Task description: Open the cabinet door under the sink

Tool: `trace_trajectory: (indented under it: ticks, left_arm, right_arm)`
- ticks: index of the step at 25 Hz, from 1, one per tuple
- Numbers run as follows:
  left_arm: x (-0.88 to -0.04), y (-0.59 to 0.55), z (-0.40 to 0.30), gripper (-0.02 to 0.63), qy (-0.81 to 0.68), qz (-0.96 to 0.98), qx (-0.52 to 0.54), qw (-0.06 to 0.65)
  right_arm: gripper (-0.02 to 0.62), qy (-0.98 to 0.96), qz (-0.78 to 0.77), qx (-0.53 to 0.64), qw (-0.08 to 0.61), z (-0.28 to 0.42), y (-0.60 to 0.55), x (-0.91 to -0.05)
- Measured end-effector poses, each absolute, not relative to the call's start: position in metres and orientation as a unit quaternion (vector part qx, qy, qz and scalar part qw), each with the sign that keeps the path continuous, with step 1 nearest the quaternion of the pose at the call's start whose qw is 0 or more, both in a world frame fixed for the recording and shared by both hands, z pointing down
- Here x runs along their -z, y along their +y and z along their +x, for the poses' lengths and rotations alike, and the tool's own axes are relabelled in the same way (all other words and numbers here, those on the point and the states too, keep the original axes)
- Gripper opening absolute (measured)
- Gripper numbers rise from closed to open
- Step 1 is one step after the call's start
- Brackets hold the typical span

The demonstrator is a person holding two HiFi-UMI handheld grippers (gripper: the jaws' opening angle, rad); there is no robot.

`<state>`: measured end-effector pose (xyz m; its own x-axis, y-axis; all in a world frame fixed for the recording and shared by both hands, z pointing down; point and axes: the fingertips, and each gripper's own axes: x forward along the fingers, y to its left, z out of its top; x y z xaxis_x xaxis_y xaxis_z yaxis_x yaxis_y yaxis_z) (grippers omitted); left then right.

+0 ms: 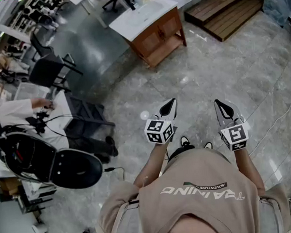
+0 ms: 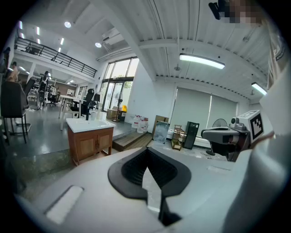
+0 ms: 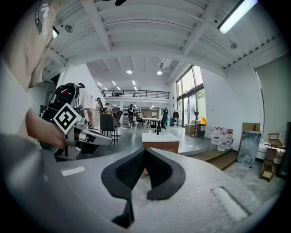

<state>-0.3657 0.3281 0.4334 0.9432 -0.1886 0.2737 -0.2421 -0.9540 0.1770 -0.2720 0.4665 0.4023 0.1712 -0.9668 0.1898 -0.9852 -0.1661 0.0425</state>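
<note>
- a person stands on a grey marble floor [image 1: 133,94], holding the left gripper [image 1: 172,102] and right gripper [image 1: 219,104] out in front, side by side and pointing a little downward.
- left gripper: claw closed tip to tip, nothing between the pads; right gripper: claw likewise together and empty.
- each gripper carries a cube [image 1: 159,130] with black-and-white square markers.
- the wooden cabinet [image 1: 157,34] with a white sink top [image 1: 143,13] stands far ahead and slightly left, well apart from both grippers; in the left gripper view its two doors [image 2: 94,143] look shut.
- the person's beige shirt [image 1: 201,195] bears white print reading "training", with a smaller dark tag reading "adventure".
- a low wooden platform [image 1: 225,9] lies far right of the cabinet; water jugs [image 2: 140,123] stand beyond it by the wall, their labels too small to read.
- near left, a black office chair [image 1: 73,167] and a seated person in white [image 1: 12,113] at a desk.
</note>
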Motion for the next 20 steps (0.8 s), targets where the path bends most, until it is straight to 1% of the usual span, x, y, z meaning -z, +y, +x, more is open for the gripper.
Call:
trace_trajectory:
  ticks: [7, 12, 20]
  left_arm:
    - [-0.432, 0.294, -0.368, 0.015, -0.101, 0.982, -0.127, 0.101]
    - [-0.438, 0.267, -0.377, 0.015, -0.092, 0.981, -0.132, 0.106]
    - [-0.456, 0.225, -0.389, 0.014, -0.097, 0.976, -0.135, 0.140]
  right_arm:
    - [0.002, -0.627, 0.774, -0.054, 0.063, -0.269, 0.438, -0.394]
    - [0.002, -0.609, 0.787, -0.054, 0.079, -0.271, 0.414, -0.393]
    - [0.002, -0.592, 0.795, -0.093, 0.092, -0.287, 0.393, -0.413]
